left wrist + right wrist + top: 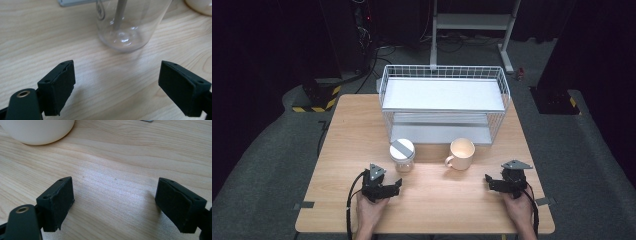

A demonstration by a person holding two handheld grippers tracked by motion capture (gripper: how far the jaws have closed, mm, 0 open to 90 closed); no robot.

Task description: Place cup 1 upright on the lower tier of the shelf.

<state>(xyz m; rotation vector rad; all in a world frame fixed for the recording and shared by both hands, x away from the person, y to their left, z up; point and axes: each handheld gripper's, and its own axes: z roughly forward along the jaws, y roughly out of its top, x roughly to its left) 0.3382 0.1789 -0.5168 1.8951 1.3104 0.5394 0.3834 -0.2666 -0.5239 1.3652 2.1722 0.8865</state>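
Observation:
A clear glass jar [402,155] with a grey-striped white lid stands on the wooden table [347,150], just ahead of my left gripper [388,188]. Its see-through base [125,27] rises between and beyond the wide-apart black jaws of that open gripper [117,85]. A cream mug [461,154] with its handle to the left stands to the jar's right. My right gripper [496,183] rests near the table's front right, open, with bare wood between its jaws [116,203]. The mug's base [37,131] sits at the upper left of the right gripper view.
A white wire two-shelf rack [443,102] occupies the back of the table, behind the jar and mug. Beyond the table stand a metal frame [472,25] and yellow-black striped floor blocks [319,97]. Grey carpet surrounds the table.

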